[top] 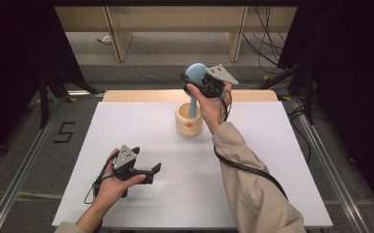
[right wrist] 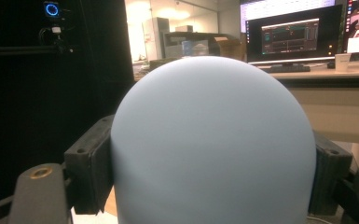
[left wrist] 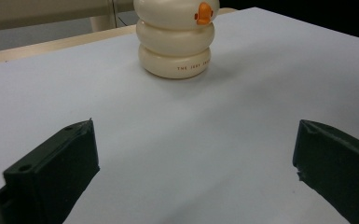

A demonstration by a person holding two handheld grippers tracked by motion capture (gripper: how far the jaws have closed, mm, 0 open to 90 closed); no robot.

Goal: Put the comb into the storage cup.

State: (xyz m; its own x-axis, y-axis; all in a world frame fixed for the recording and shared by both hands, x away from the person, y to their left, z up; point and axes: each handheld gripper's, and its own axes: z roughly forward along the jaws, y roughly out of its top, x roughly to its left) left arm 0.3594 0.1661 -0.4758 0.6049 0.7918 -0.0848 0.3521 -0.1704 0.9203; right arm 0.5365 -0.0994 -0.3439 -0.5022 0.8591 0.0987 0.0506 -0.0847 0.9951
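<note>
High view: above person's side, looks fwd and down over whole white table (top: 141, 131). Left gripper view sits low near tabletop, facing the cream holder (left wrist: 175, 42), shared w/ high view. Right gripper view: close-up, level, toward desk w/ monitor (right wrist: 291, 35).

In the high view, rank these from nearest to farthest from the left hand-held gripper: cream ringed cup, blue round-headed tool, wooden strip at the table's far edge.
1. Cream ringed cup, ahead and right of the left hand-held gripper.
2. Blue round-headed tool, rising from the cup.
3. Wooden strip, along the far edge.
</note>
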